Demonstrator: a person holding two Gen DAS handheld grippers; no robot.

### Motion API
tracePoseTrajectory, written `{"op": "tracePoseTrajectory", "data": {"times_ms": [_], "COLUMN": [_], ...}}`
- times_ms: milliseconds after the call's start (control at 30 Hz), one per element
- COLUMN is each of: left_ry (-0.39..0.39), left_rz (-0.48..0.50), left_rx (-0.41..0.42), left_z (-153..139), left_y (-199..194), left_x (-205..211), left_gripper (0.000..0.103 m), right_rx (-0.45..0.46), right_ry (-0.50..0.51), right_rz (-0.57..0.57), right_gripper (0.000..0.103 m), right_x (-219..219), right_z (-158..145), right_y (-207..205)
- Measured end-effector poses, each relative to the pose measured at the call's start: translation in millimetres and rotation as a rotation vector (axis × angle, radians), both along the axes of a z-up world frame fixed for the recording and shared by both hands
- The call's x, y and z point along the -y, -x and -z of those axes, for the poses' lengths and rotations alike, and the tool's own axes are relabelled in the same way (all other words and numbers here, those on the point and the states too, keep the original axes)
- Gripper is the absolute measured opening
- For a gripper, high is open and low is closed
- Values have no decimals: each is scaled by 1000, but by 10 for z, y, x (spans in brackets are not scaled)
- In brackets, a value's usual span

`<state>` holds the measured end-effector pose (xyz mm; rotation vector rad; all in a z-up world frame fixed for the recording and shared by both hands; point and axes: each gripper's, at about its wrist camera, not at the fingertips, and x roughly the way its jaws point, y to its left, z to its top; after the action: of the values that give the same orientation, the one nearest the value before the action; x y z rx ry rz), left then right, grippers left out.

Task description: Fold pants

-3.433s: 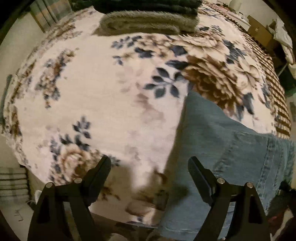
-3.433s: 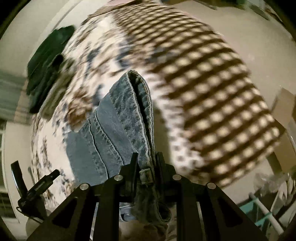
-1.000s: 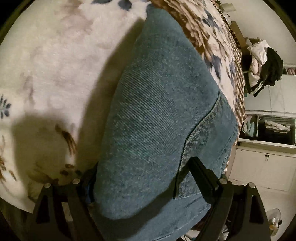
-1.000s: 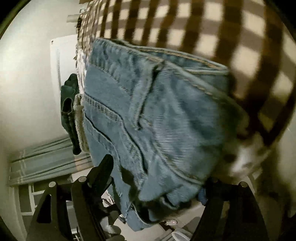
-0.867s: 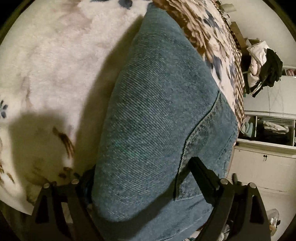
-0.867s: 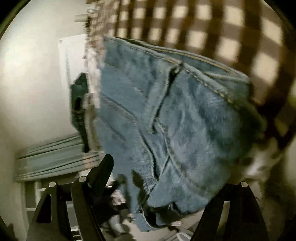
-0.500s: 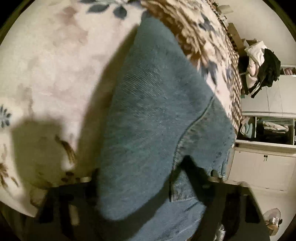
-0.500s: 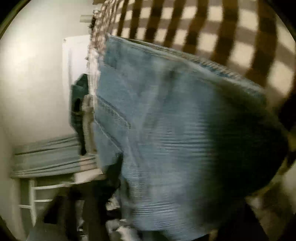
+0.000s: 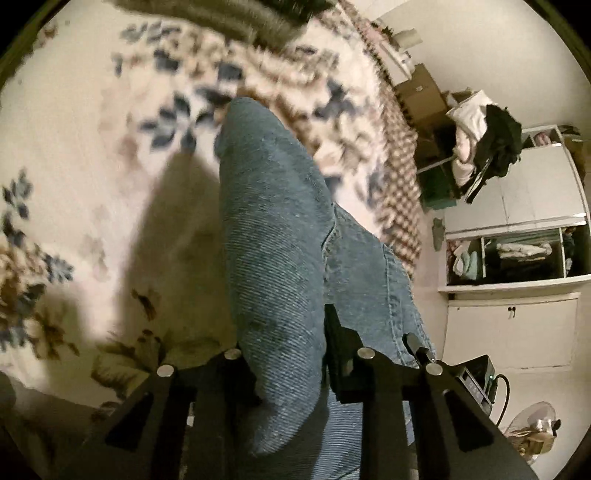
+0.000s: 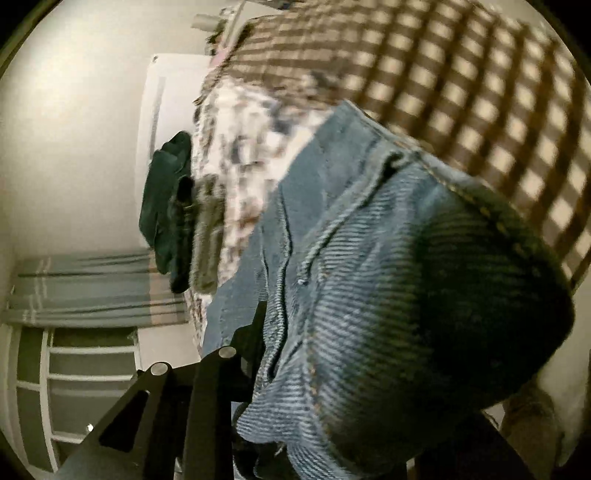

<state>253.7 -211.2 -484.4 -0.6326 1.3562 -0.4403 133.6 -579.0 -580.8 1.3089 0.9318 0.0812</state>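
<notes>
The blue denim pants (image 9: 280,236) lie on a floral blanket (image 9: 92,155), with one end raised. My left gripper (image 9: 288,354) is shut on a thick fold of the denim, which bulges up between its fingers. In the right wrist view the pants (image 10: 388,277) fill the frame over a brown checked blanket (image 10: 461,92). My right gripper (image 10: 343,369) is shut on the bunched waistband end. Only its left finger (image 10: 251,332) shows; the denim hides the right one.
Folded dark and grey clothes (image 9: 229,14) sit at the far edge of the bed, also in the right wrist view (image 10: 173,214). White cabinets and open shelves (image 9: 517,258) stand to the right. A piled chair (image 9: 484,136) and cardboard boxes (image 9: 421,92) stand beyond the bed.
Both grippers were open around the denim and have closed on it. Both have lifted and pulled back, so more of the bed and room shows.
</notes>
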Motion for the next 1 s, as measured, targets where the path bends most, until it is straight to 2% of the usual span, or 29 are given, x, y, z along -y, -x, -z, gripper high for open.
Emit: {"op": "tracePoseTrajectory", "data": {"times_ms": [100, 267, 367, 433, 533, 667, 733, 833, 900, 1000], "left_ry": [11, 20, 25, 29, 32, 16, 7, -2, -6, -17], "left_rz": [-24, -69, -96, -111, -120, -113, -105, -90, -84, -77], "left_rx": [32, 98, 146, 174, 207, 241, 245, 235, 218, 164], "left_z": [-367, -928, -1254, -1446, -1613, -1643, -1552, -1245, -1028, -611], "left_y": [-157, -714, -1203, -1603, -2249, -3095, -3423, -3956, -4161, -4426], "left_x": [-168, -506, -810, -1028, -1327, -1669, -1795, -2001, -2128, -2279], "left_gripper": [22, 22, 22, 22, 22, 22, 22, 22, 22, 22], "right_rx": [39, 110, 156, 197, 241, 287, 298, 296, 282, 246], "right_ry": [15, 44, 52, 67, 81, 92, 97, 103, 109, 121], "right_rz": [-39, -93, -117, -130, -139, -139, -141, -140, -141, -149], "right_gripper": [28, 28, 28, 28, 28, 28, 27, 27, 27, 27], "right_x": [-113, -454, -721, -972, -1300, -1768, -2018, -2250, -2423, -2604], "right_z": [-407, -1044, -1382, -1618, -1829, -1945, -1870, -1645, -1410, -1080], "right_y": [-225, -828, -1324, -1799, -2426, -3419, -3943, -4481, -4857, -5110]}}
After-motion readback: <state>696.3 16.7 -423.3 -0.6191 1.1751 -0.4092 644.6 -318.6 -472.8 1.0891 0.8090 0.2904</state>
